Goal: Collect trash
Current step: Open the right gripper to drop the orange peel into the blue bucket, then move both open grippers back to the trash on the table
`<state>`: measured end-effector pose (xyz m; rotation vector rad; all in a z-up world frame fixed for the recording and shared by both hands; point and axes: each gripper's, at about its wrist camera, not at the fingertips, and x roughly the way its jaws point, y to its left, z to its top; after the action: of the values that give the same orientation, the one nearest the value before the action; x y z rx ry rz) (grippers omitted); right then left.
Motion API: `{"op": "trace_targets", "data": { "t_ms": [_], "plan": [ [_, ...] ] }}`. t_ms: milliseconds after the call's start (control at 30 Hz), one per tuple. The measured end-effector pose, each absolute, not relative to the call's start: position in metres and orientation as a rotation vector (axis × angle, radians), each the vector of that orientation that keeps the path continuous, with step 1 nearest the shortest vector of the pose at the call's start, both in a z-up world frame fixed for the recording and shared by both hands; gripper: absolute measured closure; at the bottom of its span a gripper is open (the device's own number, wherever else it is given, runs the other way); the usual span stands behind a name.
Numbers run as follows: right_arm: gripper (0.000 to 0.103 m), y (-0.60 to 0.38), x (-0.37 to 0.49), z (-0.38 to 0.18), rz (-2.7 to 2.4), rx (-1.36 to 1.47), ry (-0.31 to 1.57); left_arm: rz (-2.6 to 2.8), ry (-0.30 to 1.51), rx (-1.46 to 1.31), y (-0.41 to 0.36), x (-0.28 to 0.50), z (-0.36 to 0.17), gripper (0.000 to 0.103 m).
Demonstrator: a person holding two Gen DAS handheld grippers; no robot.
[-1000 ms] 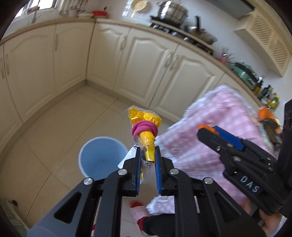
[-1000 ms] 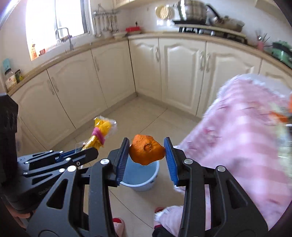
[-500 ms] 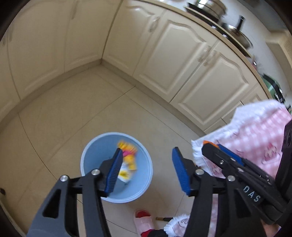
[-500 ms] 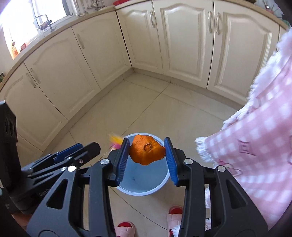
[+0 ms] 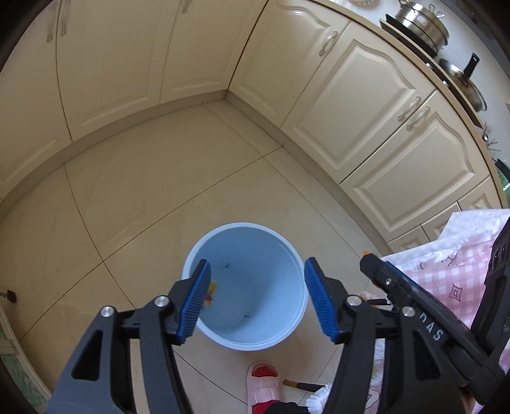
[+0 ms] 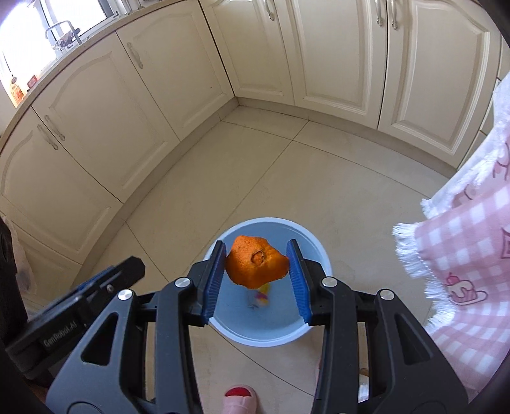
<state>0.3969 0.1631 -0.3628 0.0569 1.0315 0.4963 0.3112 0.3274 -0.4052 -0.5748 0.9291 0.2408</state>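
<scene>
left gripper (image 5: 257, 297): held above the bucket, jaws spread wide and just opened further, nothing pinched between the blue pads (image 5: 195, 301)
right gripper (image 6: 257, 280): jaws clamped on the orange peel, both blue pads pressed against its sides
orange peel (image 6: 255, 266): gripped between the right jaws near the tips, hung over the bucket mouth, rough side shown
bucket (image 5: 288, 336): light blue, round, stood on the floor tiles; seen below and between the jaws in both wrist views
wrapper (image 6: 262, 294): yellow and pink, blurred, seen inside the bucket below the peel between the right jaws; in the left view only a bit (image 5: 211, 291) is seen just past the left-side pad
cloth (image 6: 471, 254): pink checked, white fringe, hung to the right of the right jaws
slipper (image 5: 263, 387): pink and red, on the floor below the bucket, nearer than the jaw tips
cabinets (image 5: 360, 105): cream doors, beyond the jaws, wrapped round the floor corner
pots (image 5: 420, 24): on the counter, far upper right of the left jaws
</scene>
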Motion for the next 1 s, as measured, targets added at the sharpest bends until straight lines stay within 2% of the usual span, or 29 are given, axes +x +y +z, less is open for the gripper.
{"op": "trace_targets", "data": {
  "t_ms": [200, 233, 333, 533, 800, 1000],
  "plan": [
    [0.063, 0.172, 0.398, -0.348, 0.51, 0.075, 0.991, 0.241, 0.92, -0.566, 0.33, 0.306, -0.401, 0.041],
    [0.061, 0.172, 0.397, -0.345, 0.509, 0.074, 0.982, 0.24, 0.915, -0.57, 0.33, 0.306, -0.4, 0.041],
    [0.048, 0.168, 0.395, -0.337, 0.503, 0.071, 0.96, 0.239, 0.911, -0.579, 0.33, 0.303, -0.4, 0.04],
    [0.048, 0.155, 0.379, -0.318, 0.485, 0.03, 0.923, 0.239, 0.885, -0.591, 0.324, 0.287, -0.385, 0.04],
    [0.048, 0.099, 0.327, -0.251, 0.416, -0.018, 0.795, 0.174, 0.798, -0.56, 0.286, 0.254, -0.319, 0.039],
    [0.046, 0.034, 0.268, -0.18, 0.347, -0.046, 0.638, 0.018, 0.744, -0.52, 0.212, 0.219, -0.259, 0.036]
  ]
}}
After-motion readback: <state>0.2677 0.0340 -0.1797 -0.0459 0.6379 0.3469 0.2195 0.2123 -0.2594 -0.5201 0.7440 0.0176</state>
